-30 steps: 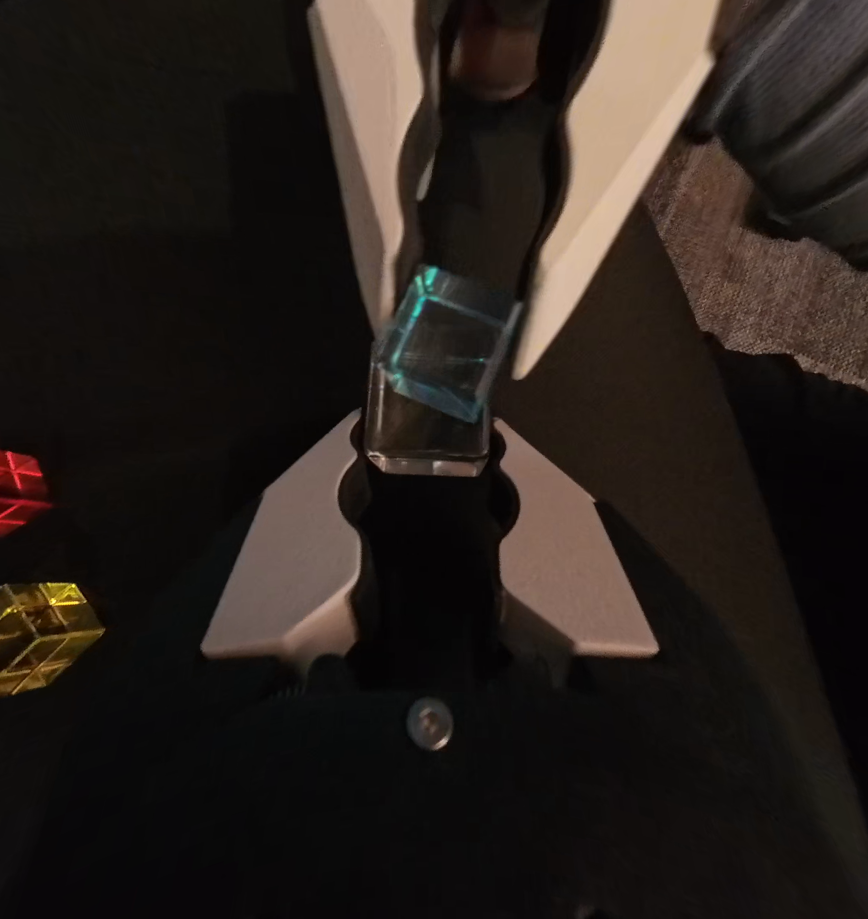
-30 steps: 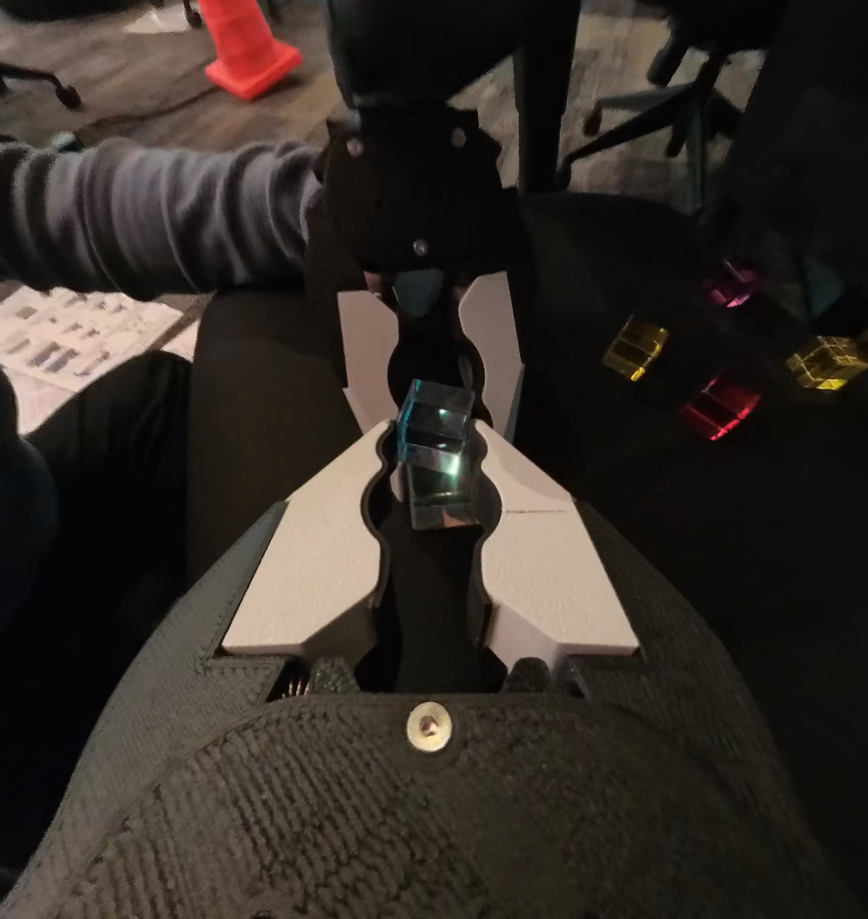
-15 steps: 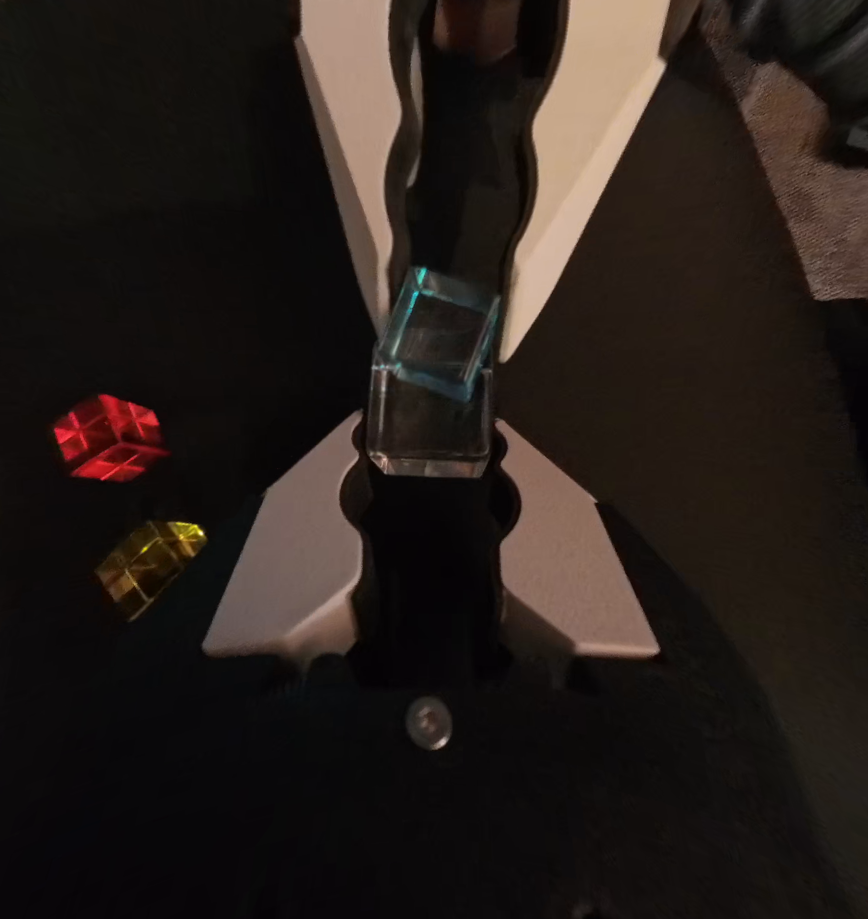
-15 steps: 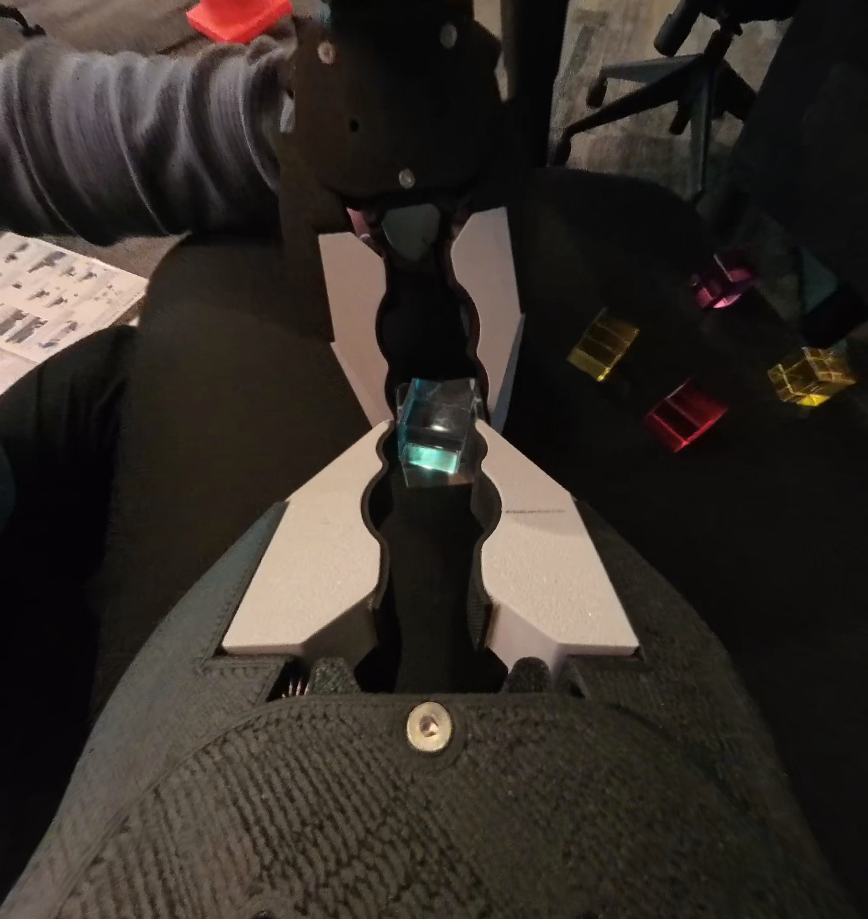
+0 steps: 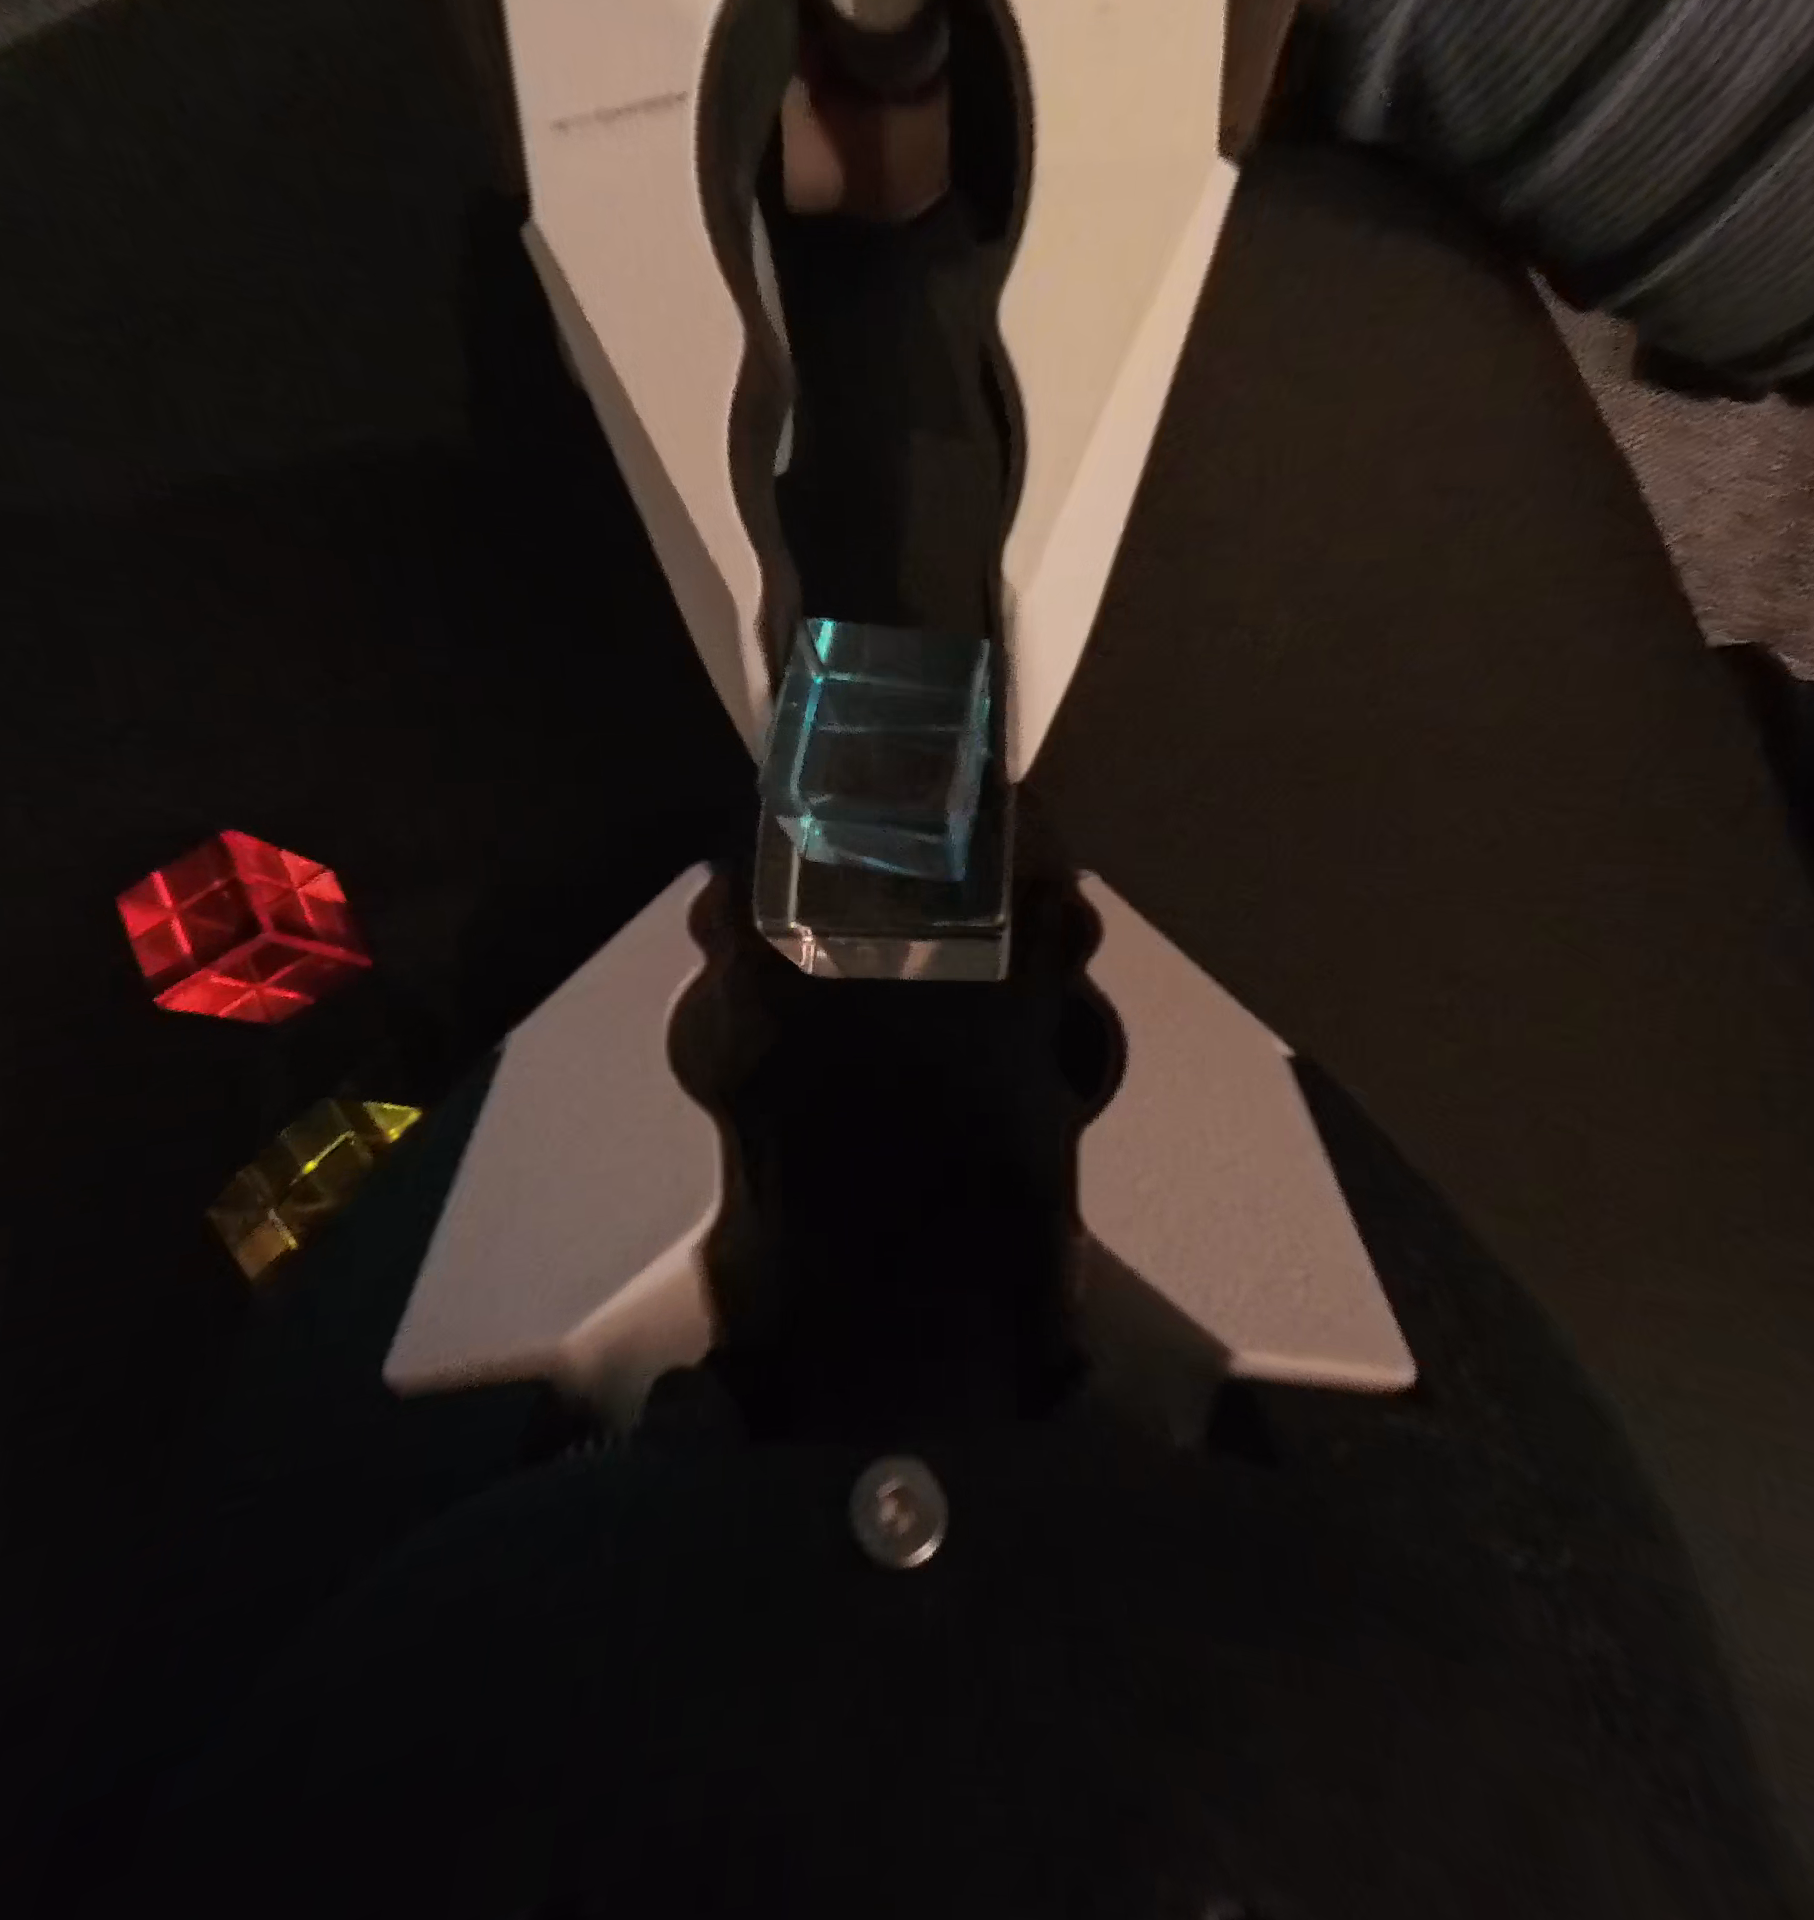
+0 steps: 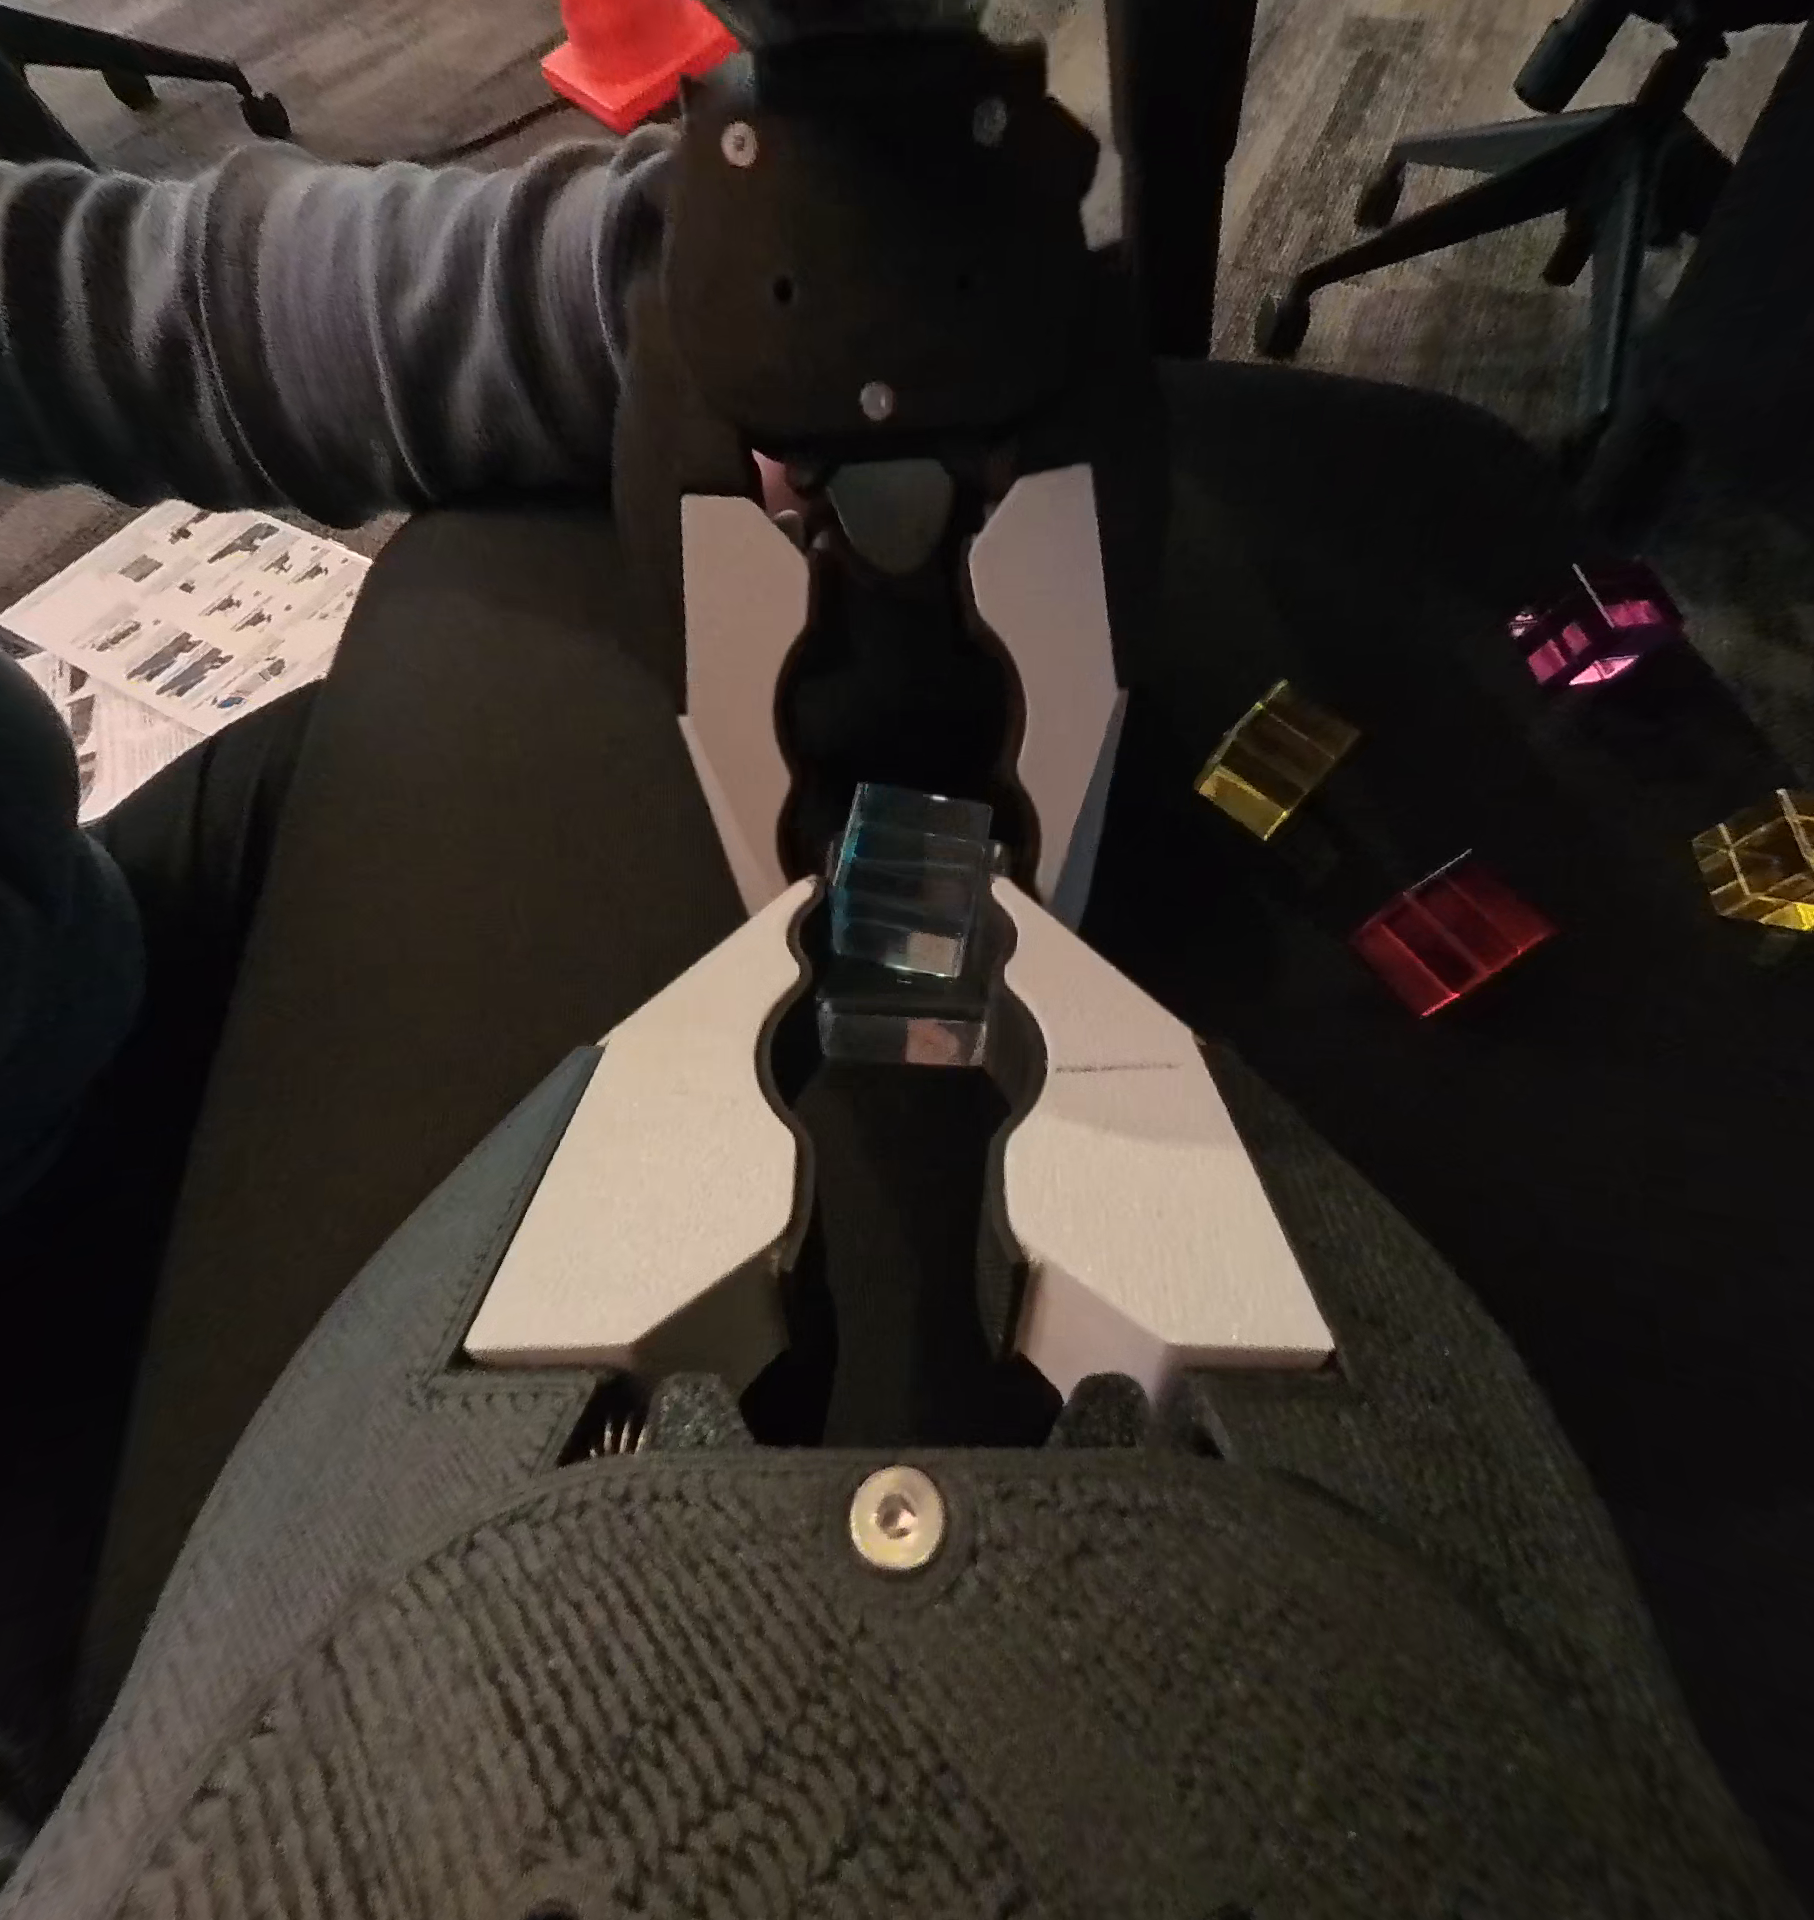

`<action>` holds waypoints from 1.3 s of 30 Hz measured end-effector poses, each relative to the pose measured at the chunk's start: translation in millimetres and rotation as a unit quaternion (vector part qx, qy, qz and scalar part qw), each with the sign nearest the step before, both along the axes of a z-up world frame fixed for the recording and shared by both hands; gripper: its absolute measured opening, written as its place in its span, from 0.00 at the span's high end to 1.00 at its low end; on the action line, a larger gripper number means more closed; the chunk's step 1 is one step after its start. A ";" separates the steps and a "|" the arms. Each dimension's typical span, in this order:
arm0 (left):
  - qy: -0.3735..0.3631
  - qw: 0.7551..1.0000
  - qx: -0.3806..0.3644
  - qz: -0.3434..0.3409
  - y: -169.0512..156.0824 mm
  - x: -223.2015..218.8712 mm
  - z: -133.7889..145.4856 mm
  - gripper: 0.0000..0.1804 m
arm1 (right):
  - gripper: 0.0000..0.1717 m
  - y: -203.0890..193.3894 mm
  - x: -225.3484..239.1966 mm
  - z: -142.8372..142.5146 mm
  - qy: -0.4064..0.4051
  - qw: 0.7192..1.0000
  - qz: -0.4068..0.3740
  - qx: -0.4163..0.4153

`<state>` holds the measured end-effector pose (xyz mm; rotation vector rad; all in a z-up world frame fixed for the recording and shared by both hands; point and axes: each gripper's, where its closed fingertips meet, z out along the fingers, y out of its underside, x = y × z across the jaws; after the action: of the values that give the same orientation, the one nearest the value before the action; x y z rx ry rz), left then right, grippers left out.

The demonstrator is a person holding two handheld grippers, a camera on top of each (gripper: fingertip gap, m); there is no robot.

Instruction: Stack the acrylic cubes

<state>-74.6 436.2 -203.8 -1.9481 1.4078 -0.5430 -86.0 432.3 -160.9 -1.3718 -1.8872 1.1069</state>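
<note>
Right wrist view: black tabletop (image 6: 1505, 1247), carpet (image 6: 1329, 125) beyond (chair legs (image 6: 1454, 203)) — right gripper (image 6: 903, 914) pinches blue cube (image 6: 908, 883), left gripper (image 5: 895, 894) open.

Light: dim, with heavy shadow across most of both views.
Surface: a black table top (image 6: 1505, 1195) under and to the right of the tongs, its near edge curved.
Floor: grey-brown carpet (image 6: 1329, 208) beyond the tongs; a patch of it (image 5: 1744, 499) shows at upper right in the left wrist view.
Furniture: black office-chair bases on castors, one far right (image 6: 1485, 197), one far left (image 6: 134, 73).
Cone: orange (image 6: 643, 52), on the floor straight ahead.
Paper: a printed sheet (image 6: 186, 634) on the floor, left of the tongs.
</note>
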 end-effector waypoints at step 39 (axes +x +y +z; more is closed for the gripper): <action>-0.497 0.785 0.226 0.294 -415.5 -96.9 18.5 0.33 | 0.42 -317.6 250.2 43.4 0.258 0.669 -0.620 0.320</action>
<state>-171.5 20.7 -185.2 -1.2310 0.1866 -0.6834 164.3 114.7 -117.5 -1.2558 -0.4618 0.0234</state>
